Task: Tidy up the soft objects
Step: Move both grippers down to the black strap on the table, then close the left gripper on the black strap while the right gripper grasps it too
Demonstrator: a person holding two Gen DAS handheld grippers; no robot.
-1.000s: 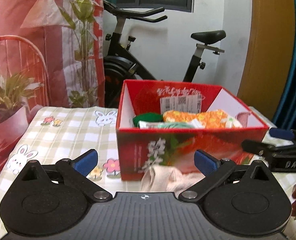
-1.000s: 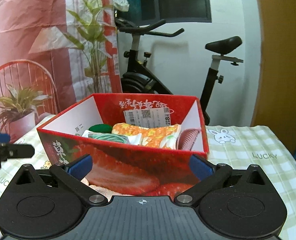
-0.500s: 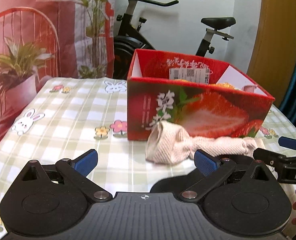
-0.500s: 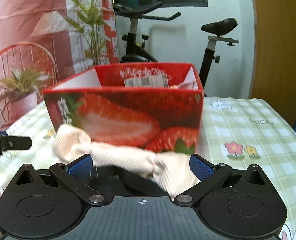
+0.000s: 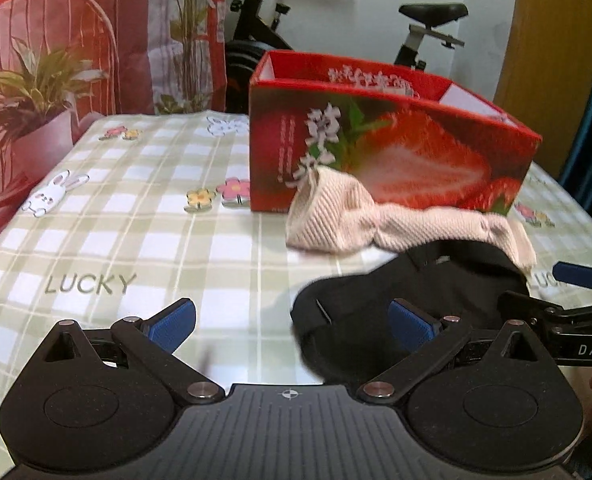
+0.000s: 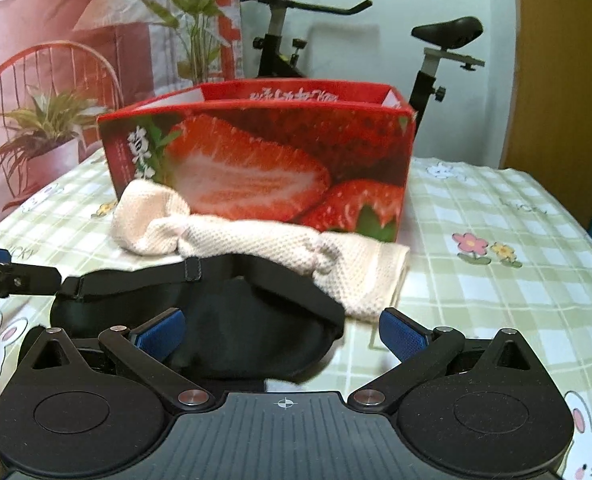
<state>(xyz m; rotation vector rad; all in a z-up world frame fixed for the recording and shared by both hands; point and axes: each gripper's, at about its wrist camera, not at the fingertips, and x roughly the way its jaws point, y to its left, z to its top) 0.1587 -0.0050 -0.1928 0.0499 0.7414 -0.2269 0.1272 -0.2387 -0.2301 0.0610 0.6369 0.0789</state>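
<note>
Sock (image 6: 256, 248) & black mask (image 6: 216, 320) ahead of both spread claws (image 5: 292, 320) (image 6: 282, 328), not yet in box (image 6: 264, 160).

Both wrist views low, near, facing (shared) strawberry box (image 5: 392, 156)

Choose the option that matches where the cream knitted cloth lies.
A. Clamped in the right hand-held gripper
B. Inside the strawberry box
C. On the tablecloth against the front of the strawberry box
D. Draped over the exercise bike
C: the cream knitted cloth rests on the checked tablecloth at the foot of the strawberry box, behind a black fabric item.
</note>
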